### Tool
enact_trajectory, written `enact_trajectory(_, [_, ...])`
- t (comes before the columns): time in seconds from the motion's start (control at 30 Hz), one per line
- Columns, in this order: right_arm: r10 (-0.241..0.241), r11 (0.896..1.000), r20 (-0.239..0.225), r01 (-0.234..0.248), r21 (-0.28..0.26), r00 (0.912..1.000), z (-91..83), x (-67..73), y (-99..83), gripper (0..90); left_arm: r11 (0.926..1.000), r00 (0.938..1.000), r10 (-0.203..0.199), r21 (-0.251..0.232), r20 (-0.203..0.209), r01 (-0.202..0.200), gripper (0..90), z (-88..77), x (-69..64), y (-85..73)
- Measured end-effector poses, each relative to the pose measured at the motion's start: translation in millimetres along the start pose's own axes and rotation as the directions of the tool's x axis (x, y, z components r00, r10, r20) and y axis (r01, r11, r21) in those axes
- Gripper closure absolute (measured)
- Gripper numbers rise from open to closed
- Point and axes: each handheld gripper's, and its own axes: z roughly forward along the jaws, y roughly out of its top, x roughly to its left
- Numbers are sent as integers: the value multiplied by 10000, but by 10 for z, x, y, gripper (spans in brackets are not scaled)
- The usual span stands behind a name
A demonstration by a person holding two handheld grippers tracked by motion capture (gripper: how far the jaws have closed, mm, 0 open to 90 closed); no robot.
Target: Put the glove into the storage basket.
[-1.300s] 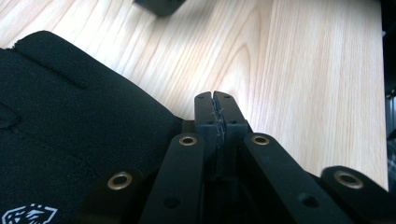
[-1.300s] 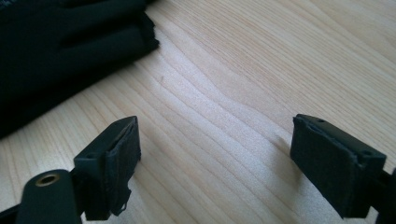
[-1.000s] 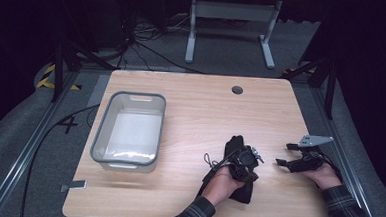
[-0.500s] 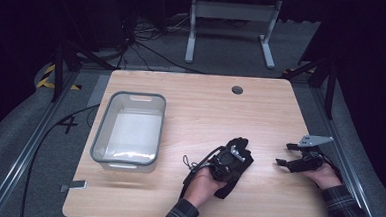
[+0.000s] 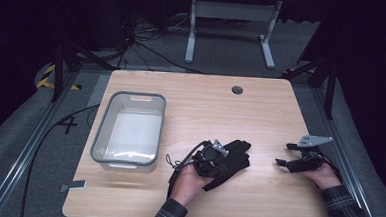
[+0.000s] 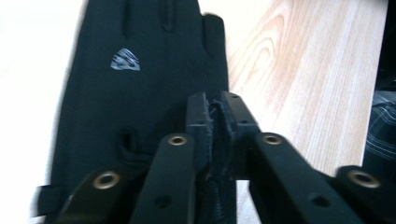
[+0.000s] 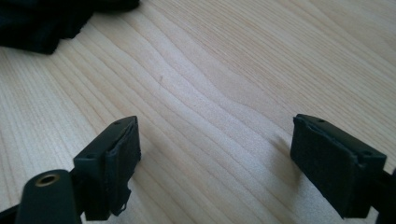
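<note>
A: High view. Where does the black glove lie?

B: On the desk, toward the near edge, right of the clear bin and well apart from it. The left hand-held gripper sits directly over the glove's cuff end. The right hand-held gripper rests near the desk's right edge, apart from the glove, so the left one is the nearer.

A: Long axis?

B: It runs from near left to far right in this view, fingers pointing away from the person and toward the right. The bin lies the opposite way, to the left of the glove.

A: Left gripper view. State of the left hand-held gripper?

B: The pads stand almost together with only a thin slit between them, and they have just been opening slightly. No fabric can be made out in that slit; whether the hem is pinched lower down cannot be told. The glove lies flat ahead of the pads, back side up with a small silver logo, fingers pointing straight away along the jaws' own line.

A: Right gripper view?

B: The right hand-held gripper is wide open over bare desk, with nothing between the pads. The glove lies beyond it, in the upper left corner.
</note>
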Motion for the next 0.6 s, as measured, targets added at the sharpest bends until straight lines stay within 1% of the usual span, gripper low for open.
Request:
enact_trajectory(0.07, [-6, 10000, 0, 6, -1, 10000, 0, 0, 0, 167, 9998, 9999, -12, -203, -144, 9, 758, -53, 41, 18])
enact_trajectory(0.1, [-9, 10000, 1, 9, 1, 10000, 0, 1, 0, 167, 9998, 9998, -25, -190, -201, 21, 705, -68, 64, 24])
enact_trajectory(0.13, [-11, 10000, 1, 11, 2, 10000, 0, 1, 0, 167, 9998, 9998, -25, -190, -201, 21, 669, -68, 64, 24])
enact_trajectory(0.17, [-11, 10000, 1, 11, 2, 10000, 0, 1, 0, 167, 9998, 9995, -43, -218, -317, 36, 669, -75, 96, 30])
enact_trajectory(0.2, [-11, 10000, 2, 11, 1, 10000, 0, 1, 0, 167, 9997, 9992, -85, -225, -401, 76, 640, -79, 123, 35])
enact_trajectory(0.23, [-22, 10000, -6, 22, 1, 10000, 0, 0, 0, 167, 9993, 9986, -124, -346, -508, 107, 581, -79, 185, 46])
enact_trajectory(0.27, [-30, 10000, -10, 30, -2, 10000, 1, 0, 0, 167, 9993, 9982, -136, -368, -580, 115, 553, -76, 216, 54])
enact_trajectory(0.3, [-30, 10000, -10, 30, -2, 10000, 1, 0, 0, 167, 9993, 9982, -136, -368, -580, 115, 530, -76, 216, 54])
enact_trajectory(0.33, [-47, 10000, -11, 46, -9, 10000, 2, -1, 0, 166, 9993, 9978, -140, -367, -646, 116, 530, -70, 242, 63])
enact_trajectory(0.4, [-67, 10000, -15, 67, 3, 10000, 3, -1, 2, 166, 9993, 9974, -139, -351, -709, 115, 455, -46, 296, 81])
enact_trajectory(0.43, [-73, 10000, -15, 73, 4, 10000, 3, -1, 3, 165, 9992, 9974, -102, -387, -715, 74, 393, -33, 312, 87])
enact_trajectory(0.47, [-73, 10000, -15, 73, 4, 10000, 3, -1, 3, 165, 9991, 9976, -29, -417, -698, -1, 393, -16, 328, 90])
enact_trajectory(0.5, [-73, 10000, -11, 73, 5, 10000, 4, 0, 3, 165, 9993, 9976, 22, -378, -687, -48, 335, 28, 350, 94])
enact_trajectory(0.57, [-77, 10000, -11, 77, 3, 10000, 4, -1, 3, 165, 9995, 9972, 49, -317, -742, -73, 272, 52, 355, 94])
enact_trajectory(0.6, [-75, 10000, -9, 75, 4, 10000, 4, 0, 3, 165, 9997, 9974, 94, -212, -721, -110, 256, 95, 368, 94])
